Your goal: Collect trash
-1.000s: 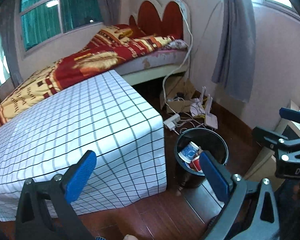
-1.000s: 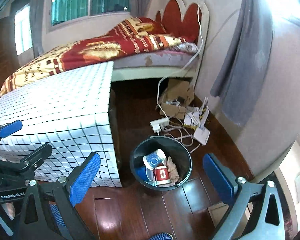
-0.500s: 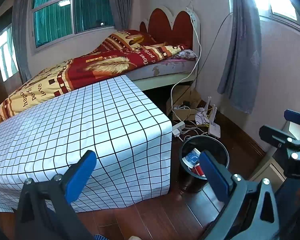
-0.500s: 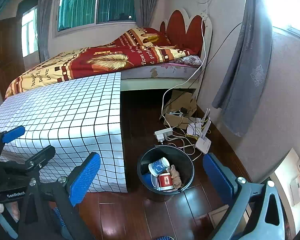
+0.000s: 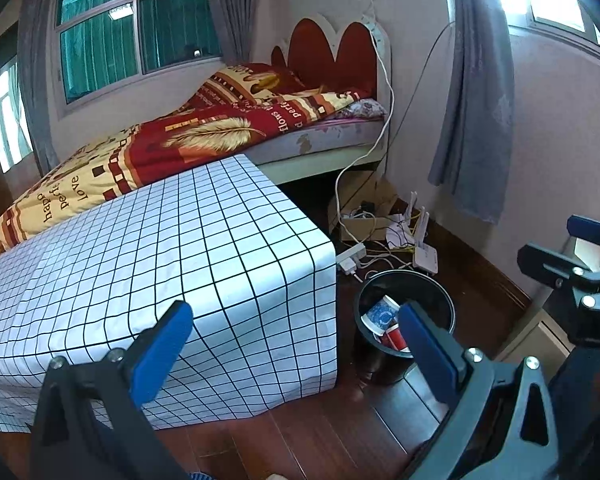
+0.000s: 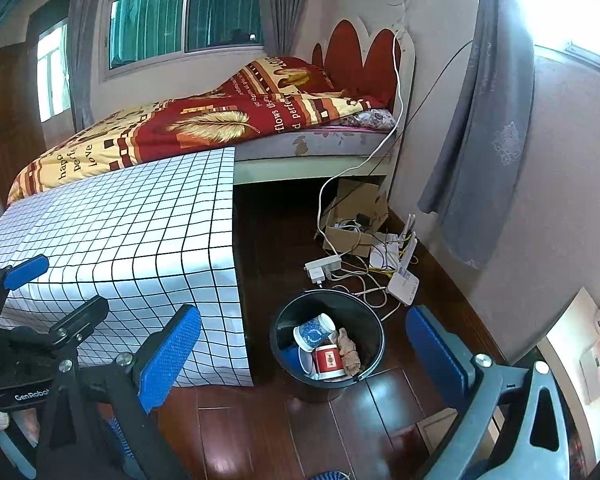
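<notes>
1. Since the round black plastic trash bin (image 6: 327, 340) already holds a blue-patterned paper cup (image 6: 314, 332), a red-labelled white cup (image 6: 329, 360) and a crumpled brown paper wad (image 6: 348, 350), the collecting looks largely done.
2. It stands on the dark wooden plank floor (image 6: 284, 436), just beside the hanging corner of the white black-grid cloth over the desk (image 6: 140, 236).
3. Both tools are empty: the left gripper (image 5: 296, 340) has its blue-padded fingers spread wide above the desk's corner and the bin, and the right gripper (image 6: 300, 348) is likewise spread, framing the bin from above.
4. As a judgement, the step in hand is a check for leftovers; scanning the bare desk top and the floor around the bin before moving on would do it well, keeping clear of the cables.
5. Behind the bin lie a white power strip (image 6: 323, 266), tangled white cables (image 6: 364, 280), a white router (image 6: 404, 280) and an open cardboard box (image 6: 356, 216).
6. Farther back, a bed with a red and yellow blanket (image 6: 204, 124) sits under a green-curtained window, grey curtains hanging at the right wall.
</notes>
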Motion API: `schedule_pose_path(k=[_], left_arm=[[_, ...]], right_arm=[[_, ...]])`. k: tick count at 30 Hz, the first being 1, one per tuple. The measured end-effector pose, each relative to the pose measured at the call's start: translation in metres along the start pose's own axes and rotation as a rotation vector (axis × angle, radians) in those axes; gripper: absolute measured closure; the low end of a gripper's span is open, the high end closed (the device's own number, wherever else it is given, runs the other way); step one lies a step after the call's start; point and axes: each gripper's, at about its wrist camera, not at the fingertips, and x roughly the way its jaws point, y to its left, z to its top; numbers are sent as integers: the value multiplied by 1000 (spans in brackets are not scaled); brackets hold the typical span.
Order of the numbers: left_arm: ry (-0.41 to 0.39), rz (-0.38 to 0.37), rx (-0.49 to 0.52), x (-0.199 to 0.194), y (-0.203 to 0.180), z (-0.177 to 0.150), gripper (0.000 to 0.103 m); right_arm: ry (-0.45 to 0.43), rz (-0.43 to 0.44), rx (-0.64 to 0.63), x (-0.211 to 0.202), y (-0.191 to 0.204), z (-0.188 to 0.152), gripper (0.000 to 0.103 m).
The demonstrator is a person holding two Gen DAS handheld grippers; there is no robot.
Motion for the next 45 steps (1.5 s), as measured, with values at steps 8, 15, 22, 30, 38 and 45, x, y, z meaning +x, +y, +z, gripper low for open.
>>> schedule_pose_path(k=[8,15,22,30,38,45], left_arm=[[5,3,7,0,-2,0,0],[2,4,11,-1,-2,1,0],[1,1,17,-2,-2,1,0],[0,1,17,-2,-2,1,0],[4,-3,24,-2,-3,0,0],[5,-6,27,-2,-3,1,0]], right_arm=[[2,1,0,0,0,0,0],[1,0,0,0,0,0,0],[2,2,-1,0,-1,-1,0],[3,1,-2,0,0,-1,0],[8,0,-1,1,-1,-4,0],[10,1,-2,1,-1,-4,0]])
